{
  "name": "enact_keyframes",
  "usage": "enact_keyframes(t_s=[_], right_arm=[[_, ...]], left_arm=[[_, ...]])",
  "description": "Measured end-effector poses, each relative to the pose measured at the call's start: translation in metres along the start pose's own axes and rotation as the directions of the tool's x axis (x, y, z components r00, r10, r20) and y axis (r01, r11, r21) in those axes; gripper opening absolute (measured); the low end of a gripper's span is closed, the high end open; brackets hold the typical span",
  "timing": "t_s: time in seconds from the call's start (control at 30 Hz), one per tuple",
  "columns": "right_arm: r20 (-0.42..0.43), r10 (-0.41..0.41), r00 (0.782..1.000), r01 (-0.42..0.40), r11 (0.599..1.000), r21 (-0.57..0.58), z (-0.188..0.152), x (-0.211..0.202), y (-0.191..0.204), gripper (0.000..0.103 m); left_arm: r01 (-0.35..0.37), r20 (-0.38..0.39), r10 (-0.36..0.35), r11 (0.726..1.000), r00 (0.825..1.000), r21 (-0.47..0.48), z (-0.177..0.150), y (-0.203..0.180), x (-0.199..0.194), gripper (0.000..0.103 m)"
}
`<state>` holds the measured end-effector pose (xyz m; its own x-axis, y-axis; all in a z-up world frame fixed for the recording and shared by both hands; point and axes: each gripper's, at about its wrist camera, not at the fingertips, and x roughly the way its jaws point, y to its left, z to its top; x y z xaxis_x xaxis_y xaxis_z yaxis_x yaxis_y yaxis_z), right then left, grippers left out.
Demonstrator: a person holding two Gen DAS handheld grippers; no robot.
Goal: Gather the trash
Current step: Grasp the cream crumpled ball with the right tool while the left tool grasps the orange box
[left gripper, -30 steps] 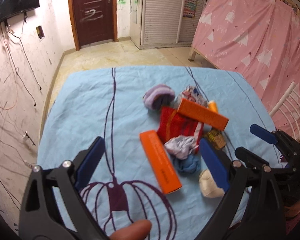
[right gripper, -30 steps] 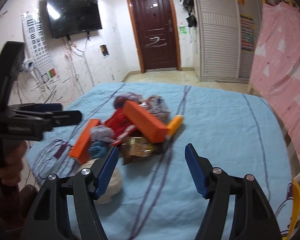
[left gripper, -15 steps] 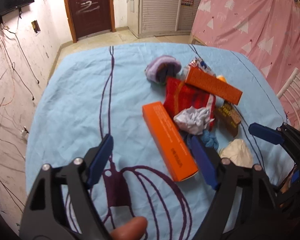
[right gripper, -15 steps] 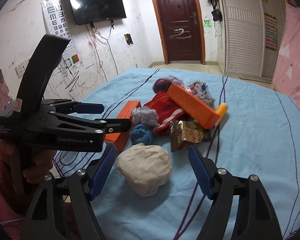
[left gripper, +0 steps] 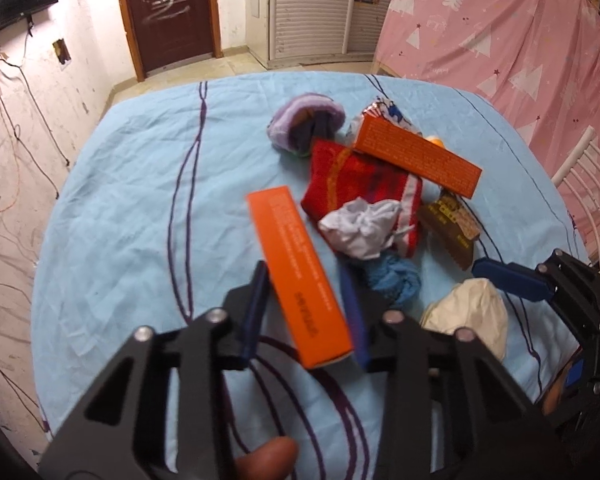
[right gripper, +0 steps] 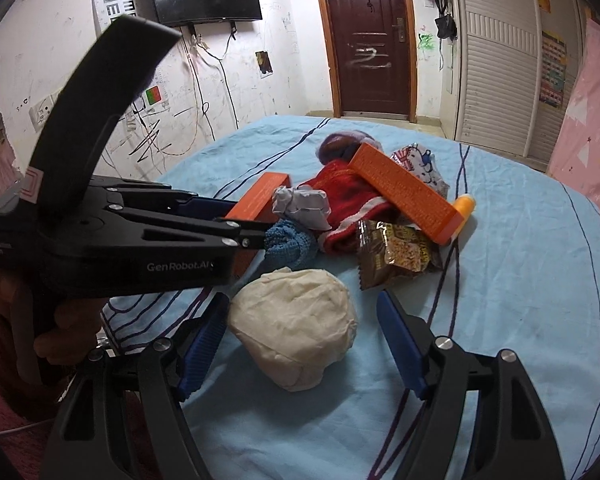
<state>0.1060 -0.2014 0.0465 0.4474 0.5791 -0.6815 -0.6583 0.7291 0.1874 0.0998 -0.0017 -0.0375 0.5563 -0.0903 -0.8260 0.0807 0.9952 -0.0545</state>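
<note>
Closing left gripper (left gripper: 304,312) fingers around orange box (left gripper: 298,276) | right gripper (right gripper: 300,344) spread

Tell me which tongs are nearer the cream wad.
Right. The right tongs straddle the cream wad, pads not touching; the left tongs are beside it, around the orange box.

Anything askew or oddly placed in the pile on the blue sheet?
Yes: the farther long orange carton sits tilted, propped on the red knitted cloth instead of lying flat. Crumpled white paper also rests on that cloth.
</note>
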Motion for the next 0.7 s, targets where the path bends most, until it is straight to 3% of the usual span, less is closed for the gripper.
enact_keyframes(t_s=[0.07, 0.1, 0.13, 0.3, 0.7], right_arm=[[0.0, 0.003, 1.0, -0.003, 1.0, -0.003, -0.001, 0.001, 0.0, 0.063], [-0.003, 0.004, 1.0, -0.004, 1.0, -0.003, -0.002, 0.002, 0.001, 0.054], [-0.007, -0.002, 1.0, 0.002, 1.0, -0.007, -0.002, 0.003, 0.001, 0.051], [0.0, -0.025, 1.0, 0.025, 0.999, -0.029, -0.002, 0.001, 0.004, 0.05], [0.087, -0.071, 0.994, 0.068, 0.997, 0.042, 0.001, -0.031, -0.021, 0.05]], left_arm=[[-0.027, 0.006, 0.027, 1.0, 1.0, 0.006, -0.001, 0.0, 0.0, 0.024], [-0.029, 0.008, 0.029, 1.0, 1.0, 0.002, -0.002, 0.001, 0.0, 0.023], [-0.027, 0.007, 0.027, 1.0, 1.0, -0.006, -0.002, 0.003, 0.0, 0.023], [-0.039, 0.017, 0.039, 0.999, 0.999, -0.022, -0.002, 0.01, -0.005, 0.021], [-0.071, 0.115, 0.071, 0.997, 0.991, -0.011, 0.007, 0.003, -0.045, 0.022]])
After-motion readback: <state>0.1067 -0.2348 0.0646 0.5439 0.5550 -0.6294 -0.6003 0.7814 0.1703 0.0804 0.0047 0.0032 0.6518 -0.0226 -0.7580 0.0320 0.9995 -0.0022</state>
